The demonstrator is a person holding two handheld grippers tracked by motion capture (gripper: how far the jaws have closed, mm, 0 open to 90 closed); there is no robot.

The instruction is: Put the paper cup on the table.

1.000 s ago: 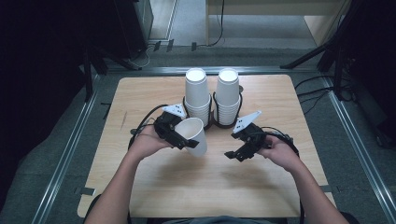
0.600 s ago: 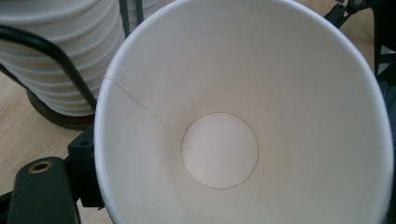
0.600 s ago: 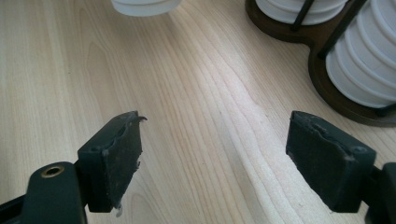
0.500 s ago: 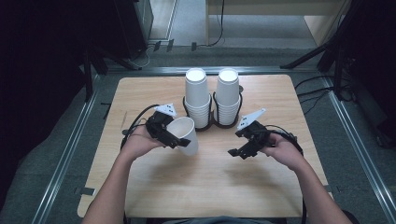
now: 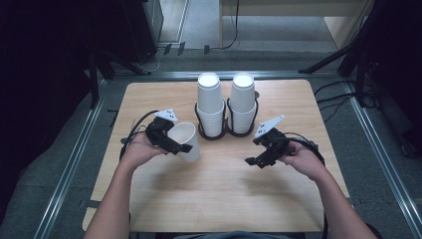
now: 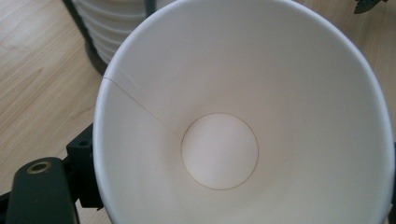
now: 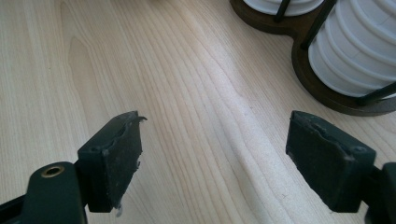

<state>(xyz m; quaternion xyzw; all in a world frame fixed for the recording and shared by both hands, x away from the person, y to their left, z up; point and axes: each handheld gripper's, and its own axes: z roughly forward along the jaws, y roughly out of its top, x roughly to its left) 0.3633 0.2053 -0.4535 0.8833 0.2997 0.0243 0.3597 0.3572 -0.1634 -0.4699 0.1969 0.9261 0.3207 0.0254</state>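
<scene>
Black left claw [image 5: 174, 142] and right claw [image 5: 259, 158], grey three-cornered plates, trailing black cables.

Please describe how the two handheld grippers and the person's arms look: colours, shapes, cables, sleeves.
The left black two-jaw gripper and the right black two-jaw gripper each carry a pale grey three-cornered plate on top and trail a black cable. The right gripper's flat pads look worn, with ragged edges. Both forearms are bare, no sleeves visible.
</scene>
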